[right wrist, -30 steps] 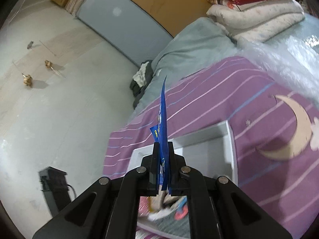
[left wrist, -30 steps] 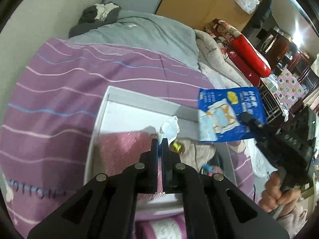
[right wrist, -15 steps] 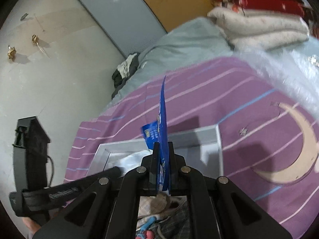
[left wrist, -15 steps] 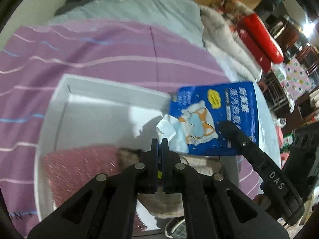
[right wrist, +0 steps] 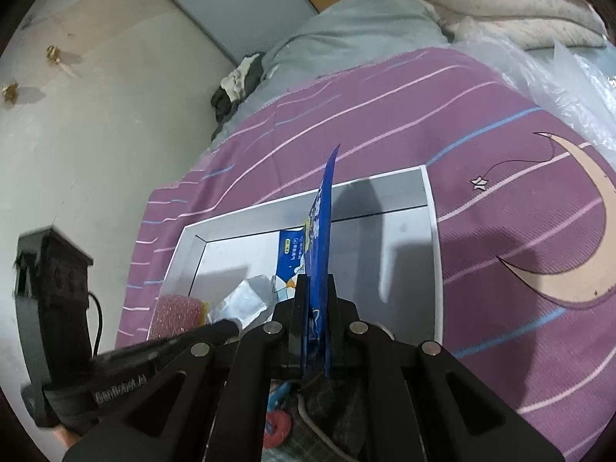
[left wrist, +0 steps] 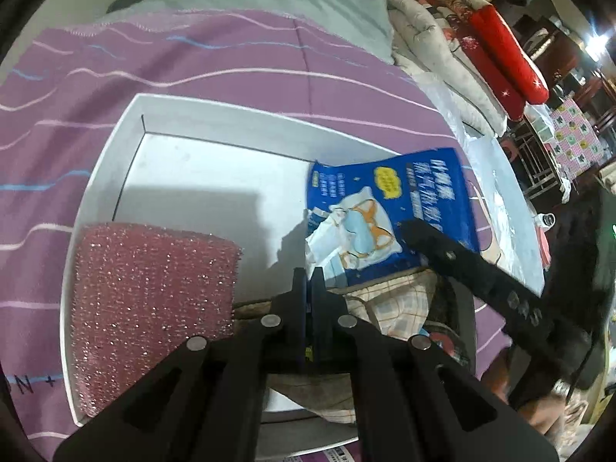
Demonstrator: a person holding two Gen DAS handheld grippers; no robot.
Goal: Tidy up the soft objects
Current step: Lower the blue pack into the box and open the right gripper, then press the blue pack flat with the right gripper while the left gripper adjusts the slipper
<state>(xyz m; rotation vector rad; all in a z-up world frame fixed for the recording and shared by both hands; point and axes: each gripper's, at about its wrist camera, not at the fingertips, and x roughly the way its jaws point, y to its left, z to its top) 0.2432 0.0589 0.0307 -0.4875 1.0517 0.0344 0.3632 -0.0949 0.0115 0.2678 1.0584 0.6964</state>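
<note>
- Blue packet (right wrist: 321, 254) is pinched edge-on in the right gripper (right wrist: 313, 285), jaws clamped on its near end, held over the white tray (left wrist: 215, 123).
- From the left wrist view the blue packet (left wrist: 389, 208) hangs over the tray's far right corner, printed face showing.
- Left gripper (left wrist: 308, 281) has its jaws pressed together; a sliver of something yellow shows between them, too small to identify.
- Pink glittery sponge (left wrist: 154, 308) lies in the tray's near left part.
- Checked cloth (left wrist: 389, 304) sits in the near right part, below the packet.
- Tray rests on a purple striped bedspread (left wrist: 192, 57).
</note>
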